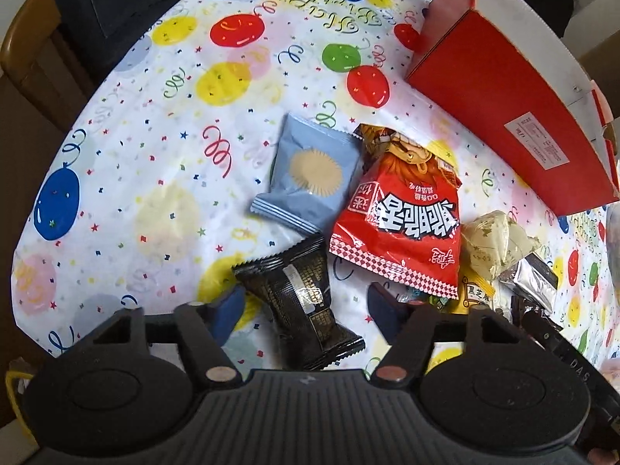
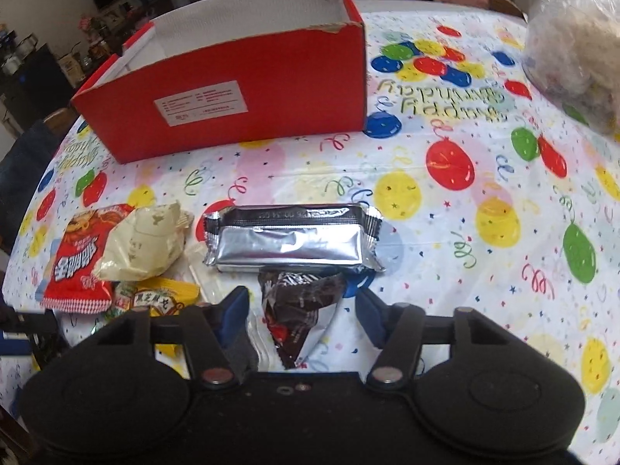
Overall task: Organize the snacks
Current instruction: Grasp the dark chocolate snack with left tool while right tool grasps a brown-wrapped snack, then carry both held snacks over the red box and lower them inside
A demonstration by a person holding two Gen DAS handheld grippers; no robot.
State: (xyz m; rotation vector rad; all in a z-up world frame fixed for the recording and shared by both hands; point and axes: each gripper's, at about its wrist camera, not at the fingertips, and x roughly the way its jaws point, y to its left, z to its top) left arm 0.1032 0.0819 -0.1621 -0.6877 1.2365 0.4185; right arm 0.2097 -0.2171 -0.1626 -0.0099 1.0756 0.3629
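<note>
The black wrapper [image 1: 300, 302] is bracketed, unpinched, by the spread left claw [image 1: 310, 308] (long axis toward 11 o'clock).

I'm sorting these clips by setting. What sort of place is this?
Probably a home dining table. A balloon-printed birthday tablecloth covers it, wooden chairs stand round it, and cluttered shelves show behind the open red box.

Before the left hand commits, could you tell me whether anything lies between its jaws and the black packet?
Nothing visible does. The black packet already lies between the left gripper's open jaws, its far end clear of the grey-blue packet and red bag beyond.
</note>
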